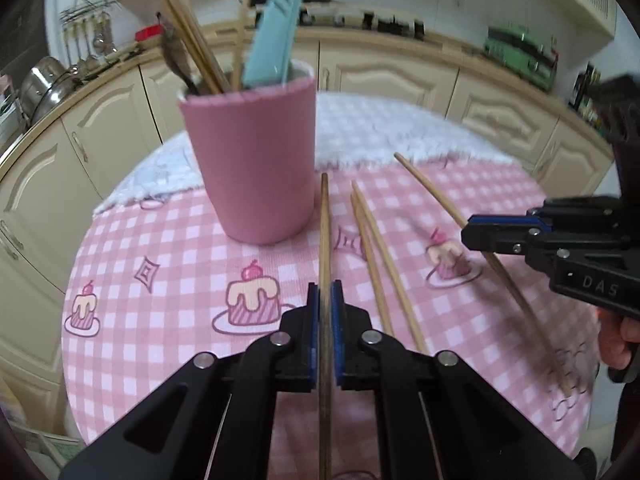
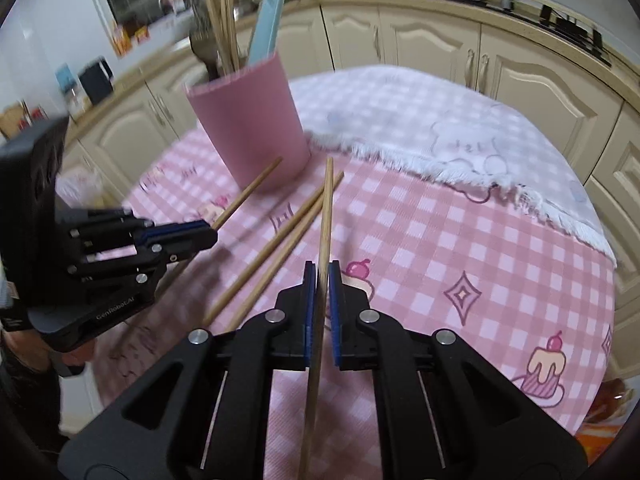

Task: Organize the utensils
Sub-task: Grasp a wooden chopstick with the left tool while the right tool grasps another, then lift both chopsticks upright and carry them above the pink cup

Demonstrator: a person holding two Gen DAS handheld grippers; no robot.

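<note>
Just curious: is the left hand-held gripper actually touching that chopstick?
Touching. The left wrist view shows the left hand-held gripper with both blue pads closed against the chopstick.

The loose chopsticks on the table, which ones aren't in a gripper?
The two chopsticks lying side by side in the middle; the left gripper and right gripper each clamp one on either side.

A plain pink cup (image 1: pixel 256 160) stands on a pink-and-white checked tablecloth (image 2: pixel 460 240) printed with cherry-topped cakes and outlined diamonds. Behind the cup lies a white-and-lilac checked towel (image 2: pixel 420 120) with a fringed white edge. A pale blue spatula (image 1: pixel 276 28) and tan wooden chopsticks (image 1: pixel 188 28) rise from the cup; more tan chopsticks (image 1: pixel 376 256) lie beside it. Both grippers are black with blue pads (image 1: pixel 338 320). Cream cabinets (image 1: pixel 396 76) stand beyond the cup.
</note>
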